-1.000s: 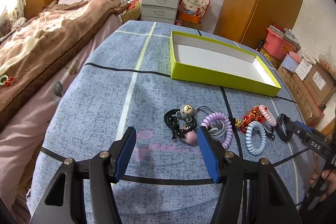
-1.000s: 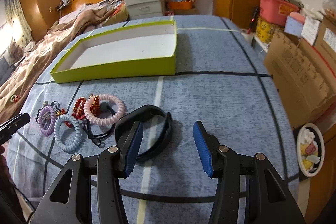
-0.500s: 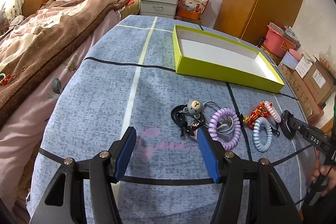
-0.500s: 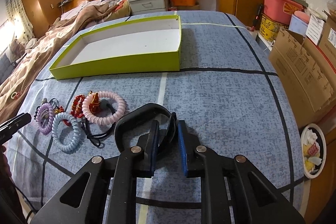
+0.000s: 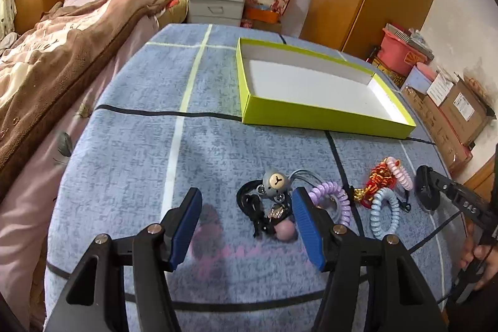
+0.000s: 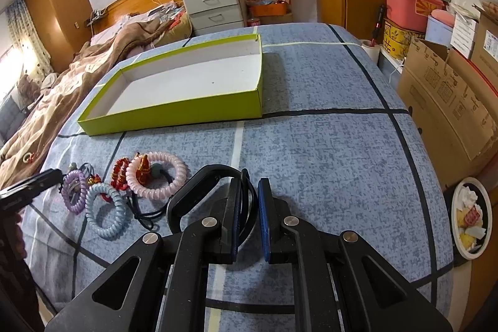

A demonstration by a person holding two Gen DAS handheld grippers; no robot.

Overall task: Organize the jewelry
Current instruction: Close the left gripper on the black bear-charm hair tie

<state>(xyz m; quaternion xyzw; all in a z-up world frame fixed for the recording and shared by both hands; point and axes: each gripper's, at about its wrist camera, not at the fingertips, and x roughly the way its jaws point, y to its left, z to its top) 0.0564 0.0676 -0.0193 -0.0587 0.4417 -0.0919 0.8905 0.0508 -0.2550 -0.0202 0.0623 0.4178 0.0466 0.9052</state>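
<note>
Surface: blue-grey mottled cloth [image 6: 326,114] with black and pale cross lines covered the table beside a bed with a brown blanket [image 5: 62,58]
Box: a shallow rectangular lime-green cardboard box with a white inside [image 6: 174,114] lay open on the cloth, beyond the jewelry, with nothing visible in it
Right gripper: the black two-finger right gripper with blue pads [image 6: 249,207] pointed down at the cloth, its jaws closing, with one side of a black plastic bangle [image 6: 199,179] standing between the pads; the right pad still showed a sliver of gap
Left gripper: the black left gripper with blue pads [image 5: 246,226] was wide open above the cloth, nothing between its pads
Left cluster: a grey bear-face charm hair tie [image 5: 275,183] lay on a tangle of black elastic ties [image 5: 255,207], with a small pink ball [image 5: 285,231] touching the tangle, just inside the left gripper's right pad
Spiral ties: a purple coil hair tie [image 5: 340,198], a light-blue coil hair tie [image 5: 384,215] and a pink coil hair tie [image 6: 157,175] lay side by side between the two grippers
Red piece: a red and gold beaded ornament [image 5: 378,178] touched the pink coil
Person: a hand [image 5: 479,254] held the right gripper's handle at the right edge of the left wrist view
Background: a grey three-drawer cabinet [image 6: 214,10] stood at the far wall, cardboard cartons [image 6: 448,101] to the right
</note>
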